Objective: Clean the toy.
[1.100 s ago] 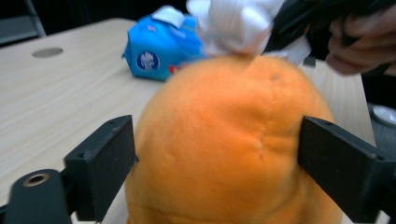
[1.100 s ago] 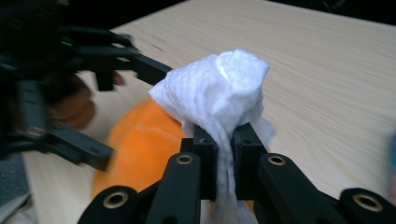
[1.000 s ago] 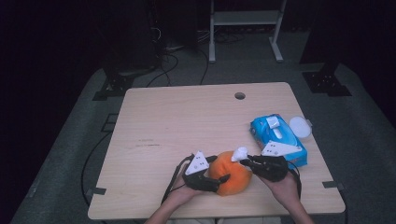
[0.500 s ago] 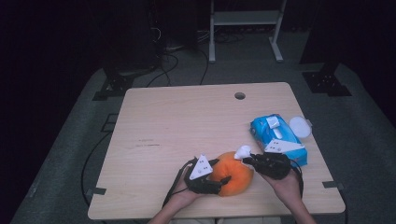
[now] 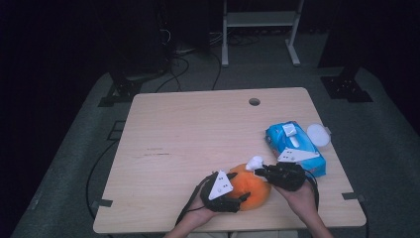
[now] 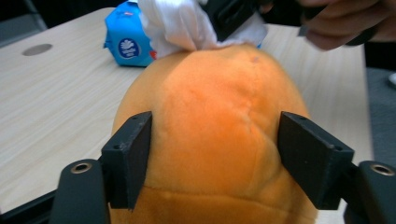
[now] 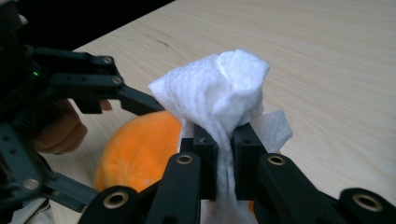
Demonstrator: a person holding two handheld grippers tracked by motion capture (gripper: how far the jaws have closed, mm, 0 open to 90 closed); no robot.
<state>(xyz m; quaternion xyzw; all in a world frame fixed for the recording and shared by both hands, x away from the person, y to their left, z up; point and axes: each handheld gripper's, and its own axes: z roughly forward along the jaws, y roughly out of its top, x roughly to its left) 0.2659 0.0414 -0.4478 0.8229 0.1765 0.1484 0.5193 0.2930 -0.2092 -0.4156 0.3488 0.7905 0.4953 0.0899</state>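
An orange plush toy [image 5: 253,192] lies near the table's front edge. My left gripper [image 5: 236,201] grips it from the near side. Its black pads [image 6: 130,156] press on both flanks of the plush toy [image 6: 210,121], and the jaws have just been opening a little with the toy still between them. My right gripper [image 5: 263,171] comes in from the right, shut on a crumpled white wipe [image 7: 219,88]. The wipe [image 5: 254,162] rests on the toy's top [image 6: 182,23].
A blue pack of wipes [image 5: 296,147] lies right of the toy, with a round white lid [image 5: 317,135] beside it. A cable hole [image 5: 254,101] is at the table's far side. The table's front edge [image 5: 228,229] is close behind my hands.
The left gripper and the plush toy have shifted slightly to the right and toward the front edge. The right gripper still holds the wipe at the toy's top.
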